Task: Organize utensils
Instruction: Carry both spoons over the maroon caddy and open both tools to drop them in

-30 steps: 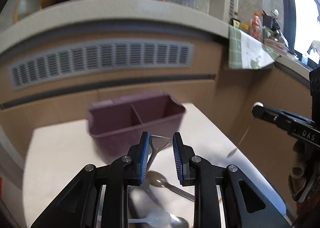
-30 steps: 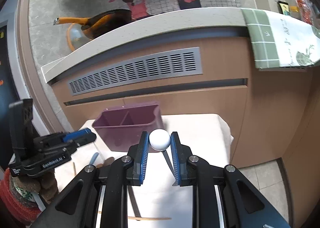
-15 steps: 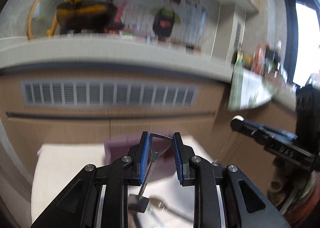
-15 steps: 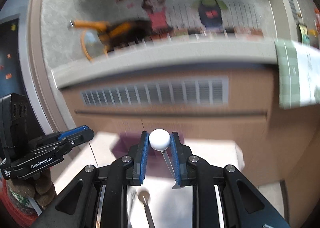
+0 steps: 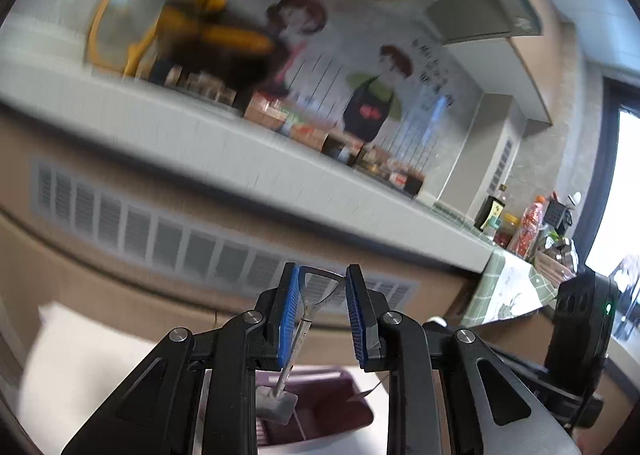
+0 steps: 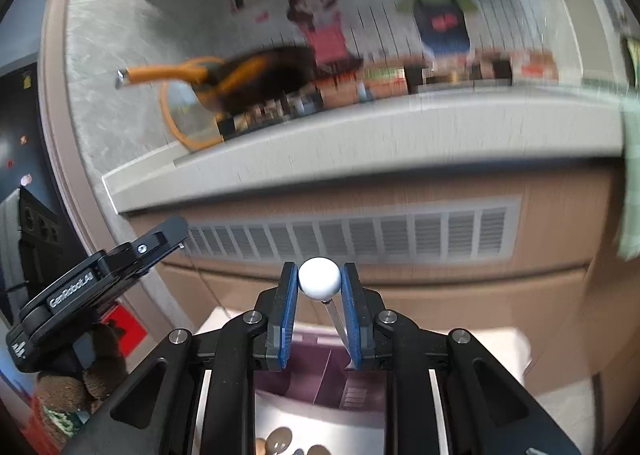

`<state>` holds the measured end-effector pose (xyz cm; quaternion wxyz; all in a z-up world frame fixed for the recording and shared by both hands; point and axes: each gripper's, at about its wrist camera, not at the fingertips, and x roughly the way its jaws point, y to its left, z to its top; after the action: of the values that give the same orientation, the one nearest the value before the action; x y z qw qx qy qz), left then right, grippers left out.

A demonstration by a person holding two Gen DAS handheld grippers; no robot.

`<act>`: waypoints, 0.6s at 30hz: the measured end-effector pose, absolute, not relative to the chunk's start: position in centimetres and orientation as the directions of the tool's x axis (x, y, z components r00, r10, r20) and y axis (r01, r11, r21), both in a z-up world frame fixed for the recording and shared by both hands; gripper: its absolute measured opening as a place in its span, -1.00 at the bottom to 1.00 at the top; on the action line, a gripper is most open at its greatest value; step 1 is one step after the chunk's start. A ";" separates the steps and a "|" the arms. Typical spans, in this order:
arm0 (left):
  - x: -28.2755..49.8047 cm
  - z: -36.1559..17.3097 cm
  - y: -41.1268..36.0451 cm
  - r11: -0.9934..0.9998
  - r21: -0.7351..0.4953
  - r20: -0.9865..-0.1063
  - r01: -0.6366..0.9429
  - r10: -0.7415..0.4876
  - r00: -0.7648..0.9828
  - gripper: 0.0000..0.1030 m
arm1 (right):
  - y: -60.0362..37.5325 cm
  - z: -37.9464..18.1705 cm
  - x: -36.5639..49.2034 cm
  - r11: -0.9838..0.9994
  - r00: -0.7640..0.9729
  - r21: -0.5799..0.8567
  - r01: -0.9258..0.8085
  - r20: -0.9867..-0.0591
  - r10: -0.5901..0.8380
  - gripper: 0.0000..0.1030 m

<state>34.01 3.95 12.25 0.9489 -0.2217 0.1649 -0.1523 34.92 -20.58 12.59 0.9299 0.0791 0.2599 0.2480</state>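
Carrying two utensils at once: the left gripper [image 5: 322,303] clamps a metal peeler [image 5: 298,335] hanging above the maroon caddy [image 5: 320,411] at lower centre, while the right gripper [image 6: 319,311] pinches a ball-topped pick [image 6: 319,281] over it. Next, likely lower and release each into a compartment.

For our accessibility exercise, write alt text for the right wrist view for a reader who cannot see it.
The right gripper pinches the white ball end of a thin metal utensil, held above a purple divided organizer on a white table. The left gripper shows at left, before a blurred kitchen counter.
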 end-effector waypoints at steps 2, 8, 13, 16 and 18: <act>34.9 10.3 3.9 0.855 -0.480 -0.270 0.198 -0.358 0.894 -0.52 | -20.3 10.6 35.6 0.866 0.722 0.280 -0.414 -0.477 0.500 -0.61; 36.7 4.9 3.5 0.847 -0.510 -0.385 0.150 -0.381 0.841 -0.52 | -20.1 5.0 37.2 0.877 0.657 0.300 -0.375 -0.582 0.480 -0.61; 36.7 1.9 3.4 0.844 -0.519 -0.448 0.137 -0.405 0.797 -0.43 | -20.6 2.7 37.2 0.870 0.611 0.314 -0.382 -0.621 0.492 -0.55; 35.3 2.0 3.8 0.853 -0.505 -0.432 0.128 -0.379 0.818 -0.23 | -21.2 2.8 36.1 0.870 0.643 0.288 -0.400 -0.589 0.491 -0.51; 33.8 2.8 4.2 0.856 -0.500 -0.406 0.128 -0.362 0.839 -0.13 | -21.3 3.5 35.1 0.878 0.680 0.255 -0.405 -0.558 0.475 -0.49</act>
<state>33.82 4.17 2.76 0.9301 -0.2332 0.2511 -0.1318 35.10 -21.26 3.49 0.9149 0.0554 0.3195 0.2405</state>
